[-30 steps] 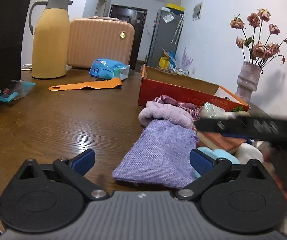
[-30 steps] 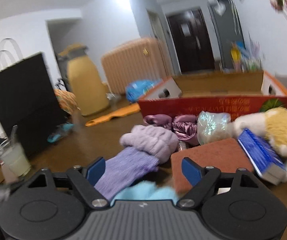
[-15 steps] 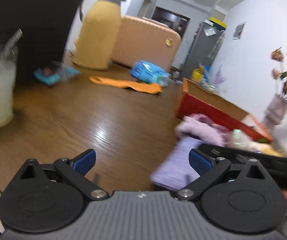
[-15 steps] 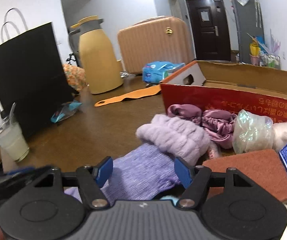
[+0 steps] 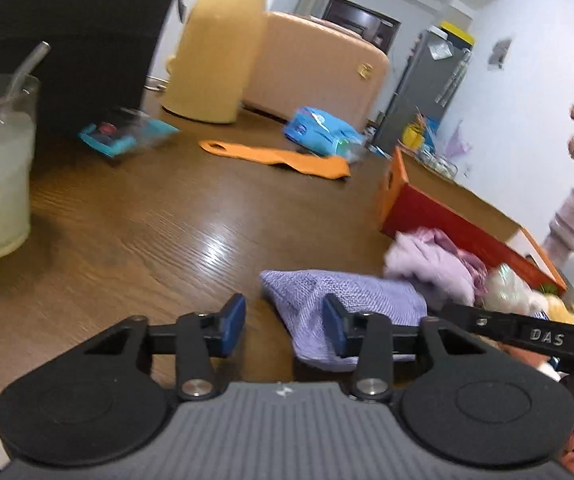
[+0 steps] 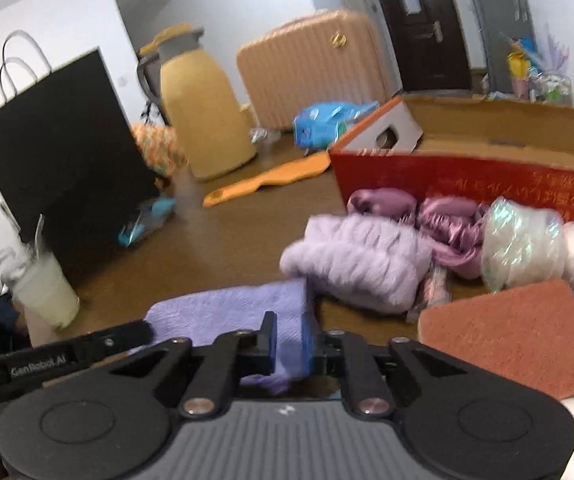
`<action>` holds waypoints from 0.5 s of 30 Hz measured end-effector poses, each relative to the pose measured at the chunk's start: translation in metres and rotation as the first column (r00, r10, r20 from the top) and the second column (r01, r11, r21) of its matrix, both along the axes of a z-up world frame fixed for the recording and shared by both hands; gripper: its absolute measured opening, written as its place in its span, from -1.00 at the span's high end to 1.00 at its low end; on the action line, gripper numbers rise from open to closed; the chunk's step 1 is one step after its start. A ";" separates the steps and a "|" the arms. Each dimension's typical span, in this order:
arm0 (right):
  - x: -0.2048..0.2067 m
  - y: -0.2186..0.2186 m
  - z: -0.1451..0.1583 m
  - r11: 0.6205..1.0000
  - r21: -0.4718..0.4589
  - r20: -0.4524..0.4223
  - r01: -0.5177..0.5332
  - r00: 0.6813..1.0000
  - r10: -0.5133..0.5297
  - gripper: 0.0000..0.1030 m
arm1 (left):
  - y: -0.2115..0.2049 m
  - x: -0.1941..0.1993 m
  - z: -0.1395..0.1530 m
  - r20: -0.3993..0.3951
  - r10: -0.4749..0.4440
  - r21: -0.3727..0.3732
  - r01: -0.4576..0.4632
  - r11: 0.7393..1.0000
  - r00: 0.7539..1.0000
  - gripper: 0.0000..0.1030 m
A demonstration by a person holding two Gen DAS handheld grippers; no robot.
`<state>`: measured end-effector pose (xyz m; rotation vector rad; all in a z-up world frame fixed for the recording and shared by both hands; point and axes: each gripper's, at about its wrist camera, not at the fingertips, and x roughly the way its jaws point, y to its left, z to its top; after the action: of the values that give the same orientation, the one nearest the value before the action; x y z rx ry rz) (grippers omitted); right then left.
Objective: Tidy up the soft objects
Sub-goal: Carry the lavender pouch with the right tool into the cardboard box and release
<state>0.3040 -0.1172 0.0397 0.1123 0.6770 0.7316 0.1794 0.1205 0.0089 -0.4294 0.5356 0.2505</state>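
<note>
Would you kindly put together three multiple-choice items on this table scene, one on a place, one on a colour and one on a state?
1. Where does the glass of pale drink stand?
A. in front of the black paper bag
B. inside the red box
C. on the suitcase

2. What colour is the woven pouch?
A. orange
B. lilac
C. green

3. How are the right tongs?
A. wide open over bare table
B. shut on the pouch
C. shut on the jug's handle

Answers: 1 A, the glass sits at the bag's foot; 2 B, the fabric is pale purple; 3 B, both blue pads pinch the pouch's cloth, having just closed.
</note>
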 end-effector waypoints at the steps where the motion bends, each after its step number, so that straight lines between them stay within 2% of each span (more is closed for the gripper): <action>1: 0.002 0.001 0.001 1.000 -0.001 0.007 0.018 1.000 -0.018 0.47 | 0.002 0.000 0.002 0.007 -0.005 -0.007 0.005 1.000 1.000 -0.12; 2: 0.006 0.002 0.001 1.000 -0.002 0.006 0.027 1.000 -0.027 0.39 | 0.001 -0.001 0.003 0.011 -0.014 -0.012 0.014 1.000 1.000 -0.23; 4: 0.012 0.009 0.000 0.999 0.004 -0.021 0.035 0.999 -0.035 0.16 | -0.001 0.001 0.002 0.012 -0.039 -0.007 0.039 0.999 0.999 -0.24; 5: 0.014 0.015 -0.001 0.999 0.003 -0.035 0.033 0.999 -0.033 0.11 | -0.002 0.004 0.001 0.002 -0.044 -0.009 0.044 0.999 0.999 -0.21; 6: 0.015 0.021 -0.003 1.000 -0.006 -0.038 0.024 0.999 -0.025 0.06 | -0.003 0.005 -0.001 -0.005 -0.050 -0.012 0.050 0.999 0.999 0.00; 7: 0.013 0.029 -0.005 1.000 -0.024 -0.033 0.013 0.999 -0.014 0.07 | -0.003 0.008 -0.002 -0.010 -0.063 -0.011 0.063 0.998 0.998 0.19; 8: 0.012 0.036 -0.008 0.999 -0.051 -0.025 0.012 1.000 -0.013 0.08 | -0.003 0.010 -0.004 -0.015 -0.074 -0.009 0.074 0.997 0.997 0.48; 9: 0.010 0.043 -0.011 0.997 -0.081 -0.015 0.016 1.000 -0.017 0.10 | -0.002 0.012 -0.005 -0.015 -0.083 -0.012 0.083 0.996 0.996 0.63; 11: 0.003 0.054 -0.014 0.990 -0.138 0.030 0.012 1.000 -0.008 0.32 | -0.002 0.012 -0.008 -0.021 -0.096 -0.013 0.096 0.995 0.995 0.74; 13: -0.009 0.066 -0.015 0.973 -0.230 0.108 -0.001 0.994 0.026 0.42 | -0.003 0.012 -0.008 -0.017 -0.113 -0.004 0.112 0.994 0.993 0.77; 15: -0.016 0.072 -0.016 0.966 -0.259 0.151 -0.013 0.987 0.054 0.59 | -0.007 0.010 -0.007 -0.017 -0.123 0.013 0.123 0.992 0.992 0.81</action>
<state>0.2878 -0.0455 0.0235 -0.1949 0.6181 0.6716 0.1893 0.1130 0.0016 -0.3792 0.5732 0.1391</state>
